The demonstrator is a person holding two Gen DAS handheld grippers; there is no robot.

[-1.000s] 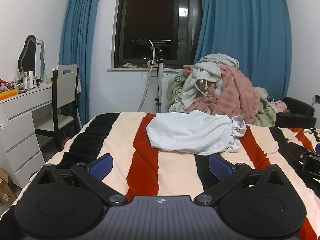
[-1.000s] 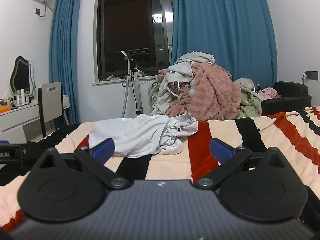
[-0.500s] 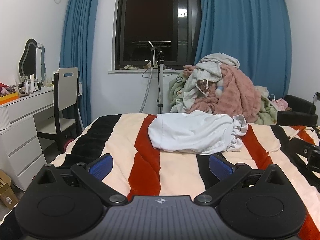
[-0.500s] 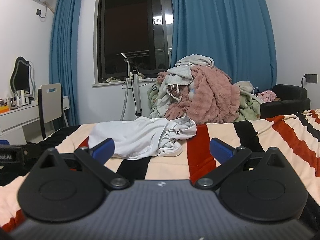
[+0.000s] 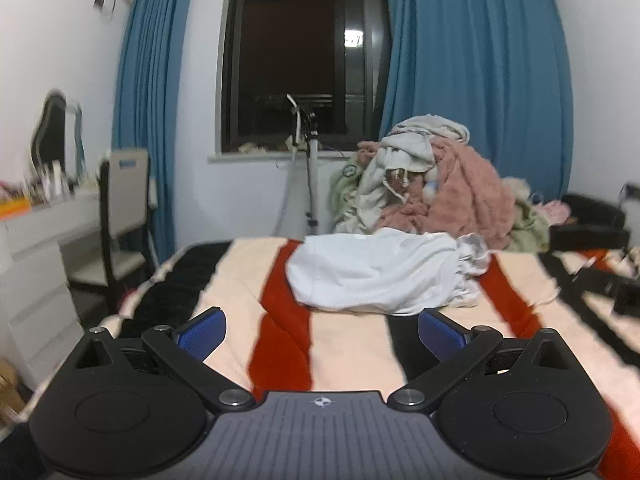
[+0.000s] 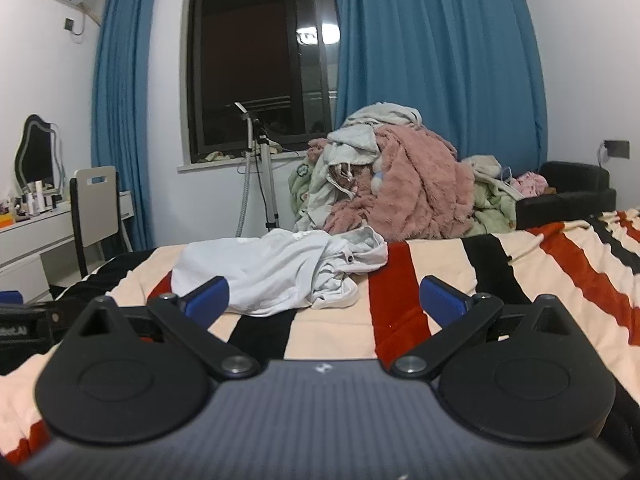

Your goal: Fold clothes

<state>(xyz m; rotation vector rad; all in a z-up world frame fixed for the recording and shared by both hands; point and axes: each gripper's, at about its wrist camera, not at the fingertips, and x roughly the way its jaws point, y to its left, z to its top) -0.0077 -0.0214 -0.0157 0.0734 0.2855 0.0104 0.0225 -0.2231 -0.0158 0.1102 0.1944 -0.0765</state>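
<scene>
Two grippers are in our hands, and both have the jaws spread wide with nothing between the blue pads. Our left gripper [image 5: 322, 334] is low over the striped blanket [image 5: 344, 354], and the white garment [image 5: 376, 276] lies crumpled just ahead of it, not touching the fingers. From our right gripper [image 6: 324, 300] the same white garment [image 6: 276, 272] is ahead and a little to the left, with its bunched end toward the red stripe. It rests on the blanket [image 6: 436, 264] near the far edge of the bed. Behind the bed we see a big pile of clothes [image 6: 404, 188] in pink, grey and green, in front of the blue curtain [image 6: 436, 68]. At the left stand a chair [image 5: 124, 204] and a white desk [image 5: 36, 256]. The left view is a little blurred.
</scene>
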